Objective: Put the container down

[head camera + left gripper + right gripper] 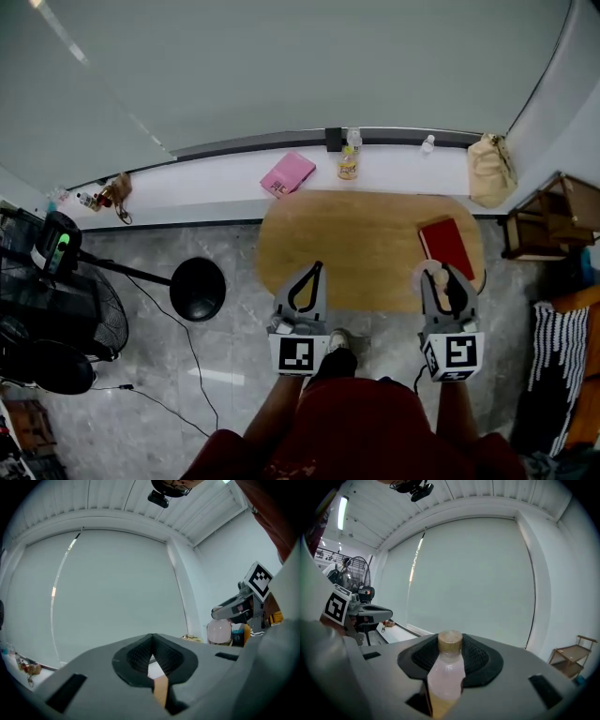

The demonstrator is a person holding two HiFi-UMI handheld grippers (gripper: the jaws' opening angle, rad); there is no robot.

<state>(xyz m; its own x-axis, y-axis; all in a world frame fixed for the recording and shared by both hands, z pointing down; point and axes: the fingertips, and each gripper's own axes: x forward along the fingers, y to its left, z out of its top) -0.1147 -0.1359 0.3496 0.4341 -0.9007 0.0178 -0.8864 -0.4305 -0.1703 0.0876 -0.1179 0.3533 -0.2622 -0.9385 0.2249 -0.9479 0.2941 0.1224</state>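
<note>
Over right end of oval wooden table [356, 246]: right gripper [442, 279] clamped on pale pink translucent bottle with tan cap [446, 672], cap up, long axis roughly upright. Red book [448, 242] just beyond. Left gripper [317, 272] closed, empty. Pink book [287, 173] on white ledge [206, 187].

My right gripper [450, 654] has its jaws clamped on a pale pink bottle [446, 679], which stands upright between them with a tan cap [450, 641] on top. My left gripper [379, 613] hangs off to the left, and its marker cube [335, 609] shows a black-and-white square. Behind is a wide pale window blind [473, 583] with a white sill [401, 631] under its left part. A wooden shelf [572, 660] stands at the lower right.
</note>
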